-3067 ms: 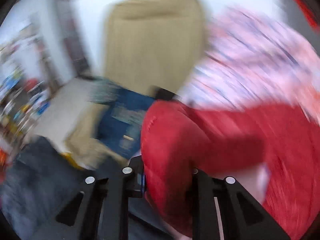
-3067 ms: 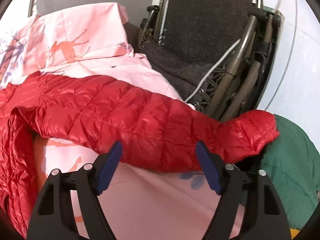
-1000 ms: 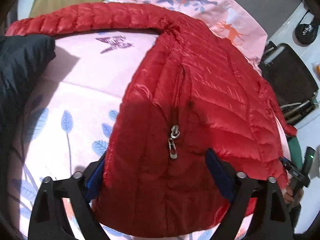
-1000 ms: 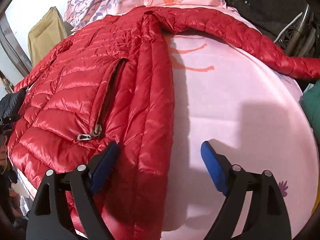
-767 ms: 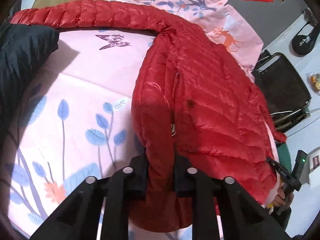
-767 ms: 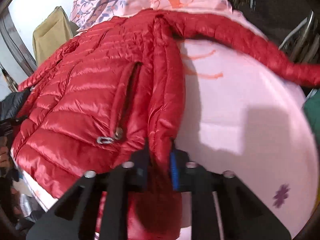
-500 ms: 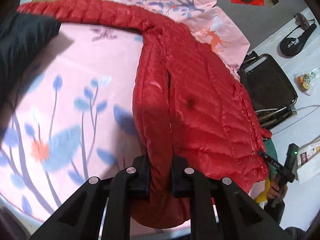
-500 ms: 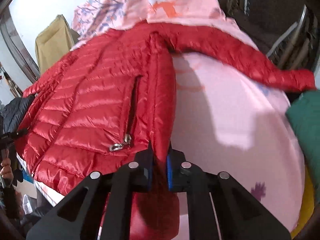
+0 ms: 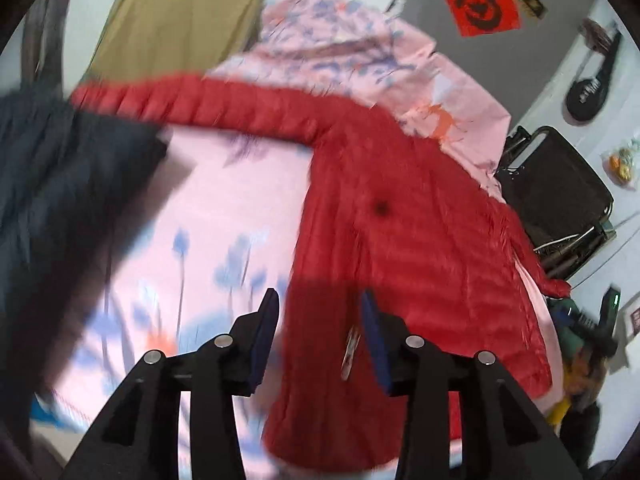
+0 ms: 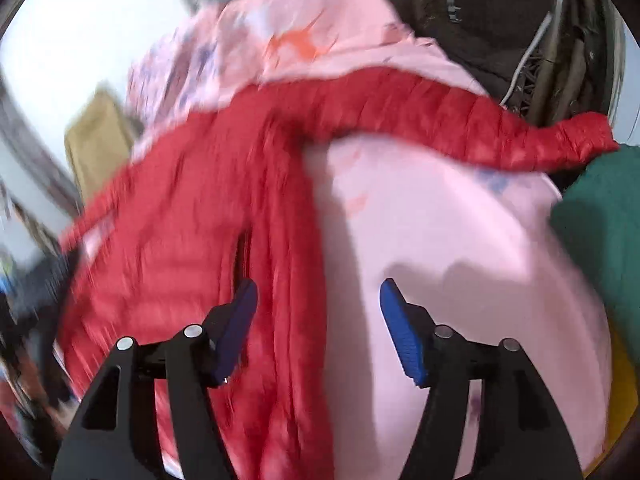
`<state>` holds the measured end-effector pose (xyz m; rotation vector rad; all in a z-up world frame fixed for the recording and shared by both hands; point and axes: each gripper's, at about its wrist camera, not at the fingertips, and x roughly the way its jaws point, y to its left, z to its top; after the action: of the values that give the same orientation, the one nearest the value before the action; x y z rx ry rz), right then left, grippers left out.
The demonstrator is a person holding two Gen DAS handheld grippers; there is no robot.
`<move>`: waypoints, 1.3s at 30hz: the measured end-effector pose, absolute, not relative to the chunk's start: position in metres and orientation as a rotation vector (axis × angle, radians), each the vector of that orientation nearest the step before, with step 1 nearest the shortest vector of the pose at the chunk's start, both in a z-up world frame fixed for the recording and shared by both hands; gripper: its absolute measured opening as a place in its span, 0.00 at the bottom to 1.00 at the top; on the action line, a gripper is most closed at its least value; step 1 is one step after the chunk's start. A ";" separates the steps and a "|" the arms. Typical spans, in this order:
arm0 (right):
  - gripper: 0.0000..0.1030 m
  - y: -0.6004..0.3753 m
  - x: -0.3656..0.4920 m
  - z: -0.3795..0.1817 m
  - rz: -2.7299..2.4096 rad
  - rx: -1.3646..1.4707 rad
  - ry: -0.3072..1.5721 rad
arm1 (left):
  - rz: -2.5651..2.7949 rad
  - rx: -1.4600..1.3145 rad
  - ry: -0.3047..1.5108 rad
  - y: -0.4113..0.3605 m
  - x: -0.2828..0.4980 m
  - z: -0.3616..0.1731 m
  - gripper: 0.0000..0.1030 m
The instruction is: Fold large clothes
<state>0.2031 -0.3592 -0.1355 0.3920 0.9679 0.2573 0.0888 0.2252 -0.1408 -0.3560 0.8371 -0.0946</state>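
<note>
The pink sheet (image 9: 224,208) covered the bed; the red down jacket (image 9: 400,240) lay spread across its middle, sleeves reaching toward both side edges. The left gripper (image 9: 318,336) and right gripper (image 10: 316,320) were opening — pads clear of the hem below them.

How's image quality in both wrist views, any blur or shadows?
Left wrist: motion blur smears the red jacket and pink sheet; the left hand-held gripper stays sharp and shades the hem. Right wrist: heavier smear, especially at left; the right hand-held gripper casts a shadow on the sheet.
</note>
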 end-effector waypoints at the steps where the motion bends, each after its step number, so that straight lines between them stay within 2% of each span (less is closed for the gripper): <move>1: 0.64 -0.363 0.226 -0.136 0.257 0.451 0.968 | -0.107 -0.339 0.830 0.220 0.101 -0.136 0.43; 5: 0.66 -0.357 0.307 -0.145 0.190 0.550 0.961 | -0.177 -0.317 0.839 0.188 0.169 -0.129 0.44; 7: 0.71 -0.356 0.340 -0.155 0.154 0.595 0.971 | -0.196 -0.320 0.855 0.173 0.204 -0.134 0.49; 9: 0.71 -0.359 0.365 -0.168 0.104 0.633 0.994 | -0.199 -0.302 0.869 0.162 0.235 -0.145 0.53; 11: 0.53 -0.358 0.381 -0.180 0.063 0.628 1.014 | -0.190 -0.287 0.891 0.152 0.258 -0.160 0.53; 12: 0.18 -0.359 0.387 -0.183 0.045 0.605 1.021 | -0.175 -0.274 0.911 0.149 0.269 -0.169 0.53; 13: 0.00 -0.359 0.392 -0.182 0.016 0.566 1.010 | -0.158 -0.265 0.924 0.148 0.277 -0.175 0.53; 16: 0.00 -0.370 0.391 -0.161 -0.129 0.459 0.886 | -0.107 -0.251 0.965 0.152 0.293 -0.198 0.53; 19: 0.00 -0.387 0.395 -0.170 -0.117 0.489 0.920 | -0.089 -0.266 0.982 0.162 0.296 -0.218 0.53; 21: 0.02 -0.379 0.390 -0.168 -0.003 0.500 0.916 | -0.101 -0.264 0.970 0.163 0.294 -0.216 0.55; 26: 0.03 -0.303 0.404 -0.147 0.174 0.324 0.890 | -0.134 -0.231 0.965 0.149 0.310 -0.197 0.55; 27: 0.04 -0.290 0.411 -0.148 0.191 0.303 0.900 | -0.138 -0.214 0.945 0.145 0.317 -0.190 0.56; 30: 0.04 -0.270 0.433 -0.163 0.173 0.271 0.944 | -0.151 -0.193 0.915 0.140 0.340 -0.178 0.65; 32: 0.04 -0.284 0.445 -0.183 0.090 0.274 0.984 | -0.063 -0.149 0.895 0.145 0.363 -0.182 0.66; 36: 0.00 -0.349 0.446 -0.216 0.059 0.451 1.000 | 0.041 -0.217 0.971 0.185 0.395 -0.221 0.65; 39: 0.00 -0.407 0.436 -0.233 0.086 0.692 0.942 | 0.002 -0.252 0.929 0.199 0.390 -0.219 0.64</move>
<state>0.4359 -0.4070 -0.2329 0.6920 0.9421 0.0860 0.3898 0.1992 -0.2195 -0.2516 0.9287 0.0021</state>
